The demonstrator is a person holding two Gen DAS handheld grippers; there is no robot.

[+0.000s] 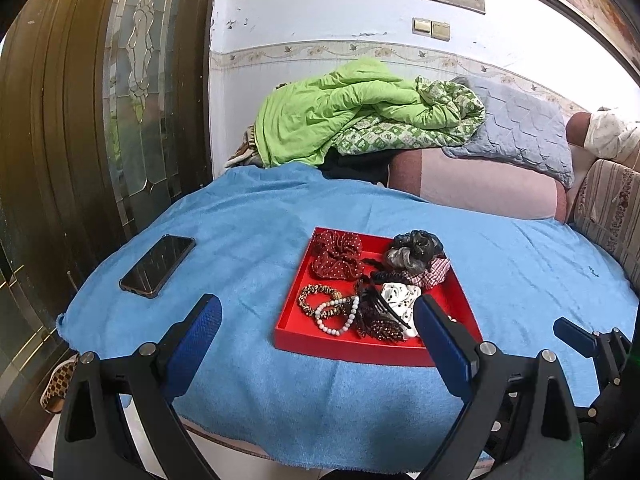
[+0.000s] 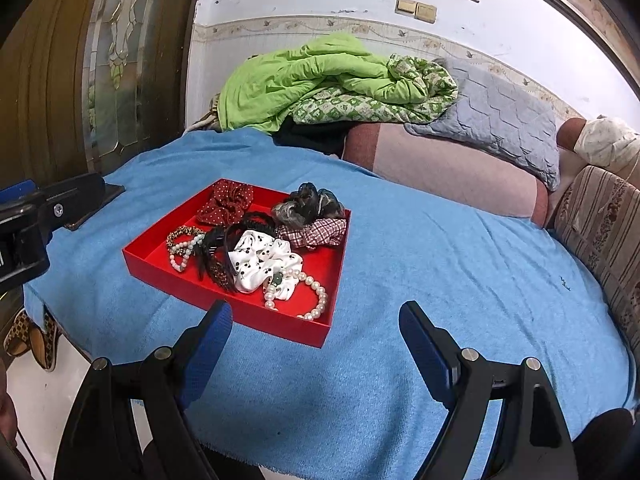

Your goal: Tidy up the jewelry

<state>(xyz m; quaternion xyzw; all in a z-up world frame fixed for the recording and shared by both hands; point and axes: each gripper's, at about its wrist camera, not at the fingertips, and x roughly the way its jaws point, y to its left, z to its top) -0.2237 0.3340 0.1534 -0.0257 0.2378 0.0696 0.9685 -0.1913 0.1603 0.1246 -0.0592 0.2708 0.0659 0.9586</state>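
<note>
Both tongs (jaws apart) hover before the red tray.

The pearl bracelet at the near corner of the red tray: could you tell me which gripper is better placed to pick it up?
Probably the right gripper. It is open, and the pearl bracelet lies just ahead of its fingertips. The left gripper, also open, faces the tray's other side, and its finger hides the bracelet from that camera.
</note>
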